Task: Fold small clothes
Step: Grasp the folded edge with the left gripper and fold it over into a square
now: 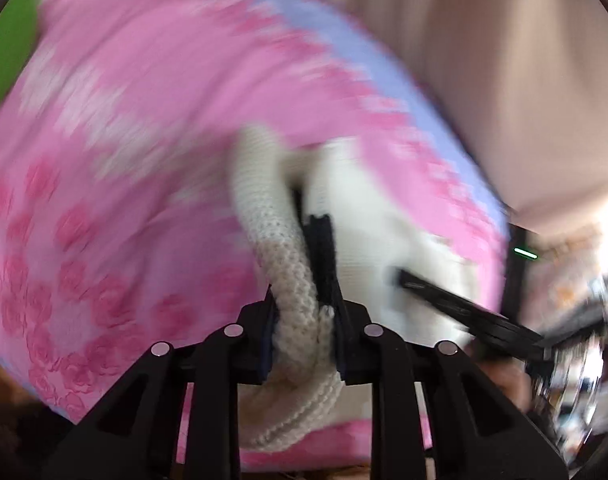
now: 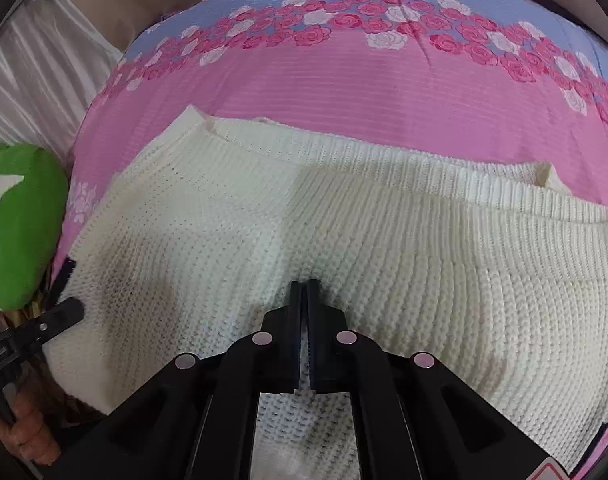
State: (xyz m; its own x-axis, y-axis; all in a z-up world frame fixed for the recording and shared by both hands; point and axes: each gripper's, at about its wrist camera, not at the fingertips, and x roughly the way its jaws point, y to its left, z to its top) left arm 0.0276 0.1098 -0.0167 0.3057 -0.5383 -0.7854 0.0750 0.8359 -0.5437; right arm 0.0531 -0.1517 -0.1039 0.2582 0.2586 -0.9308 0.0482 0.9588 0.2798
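Both grippers address a cream knitted sweater (image 2: 344, 216) spread on a pink bedcover (image 2: 344, 84) printed with roses. The right gripper (image 2: 303, 284) is angled down onto the garment near its middle, the sweater extending to either side and ahead of it; its jaws stand nearly together, with knit showing between their inner faces, so they appear pinched on a fold of the fabric. The left gripper (image 1: 304, 264) is clamped on a rolled, ribbed edge of the sweater (image 1: 292, 280), which runs lengthwise between its fingers and bulges out behind them; this view is motion-blurred. In the right wrist view the left gripper (image 2: 70, 306) meets the garment at its left margin. The sweater's long axis runs left to right across the right wrist view, its ribbed band forming the far edge. A green object (image 2: 20, 228) lies beside the bedcover at left.
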